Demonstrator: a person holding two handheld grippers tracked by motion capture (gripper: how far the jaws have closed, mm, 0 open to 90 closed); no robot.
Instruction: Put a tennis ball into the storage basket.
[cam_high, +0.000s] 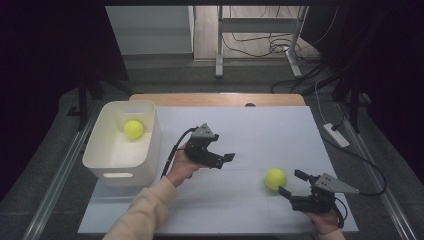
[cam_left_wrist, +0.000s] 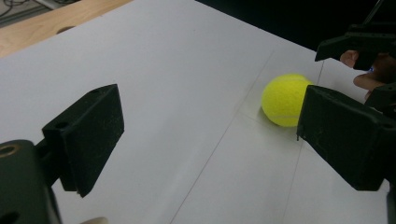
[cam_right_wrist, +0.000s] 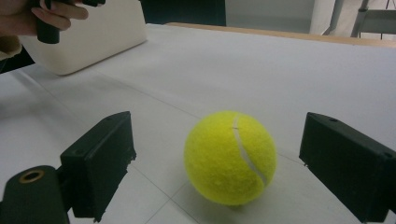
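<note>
A yellow tennis ball (cam_high: 275, 178) lies on the white table sheet (cam_high: 250, 130) at the right front. My right gripper (cam_high: 292, 183) stands open around it from the right. In the right gripper view the ball (cam_right_wrist: 229, 156) sits between the two black pads (cam_right_wrist: 100, 163), with a gap on each side. My left gripper (cam_high: 225, 161) hovers open over the middle of the table with nothing between its pads (cam_left_wrist: 88, 135). It faces the ball (cam_left_wrist: 285, 99), which lies farther off. A second tennis ball (cam_high: 133, 129) rests inside the white bin (cam_high: 120, 160) at the left.
The bin (cam_right_wrist: 93, 37) stands at the sheet's left edge. A wooden table edge (cam_high: 220, 99) runs along the back. Cables and a desk frame (cam_high: 260, 40) lie on the floor beyond. A power strip (cam_high: 336, 135) lies off the table's right side.
</note>
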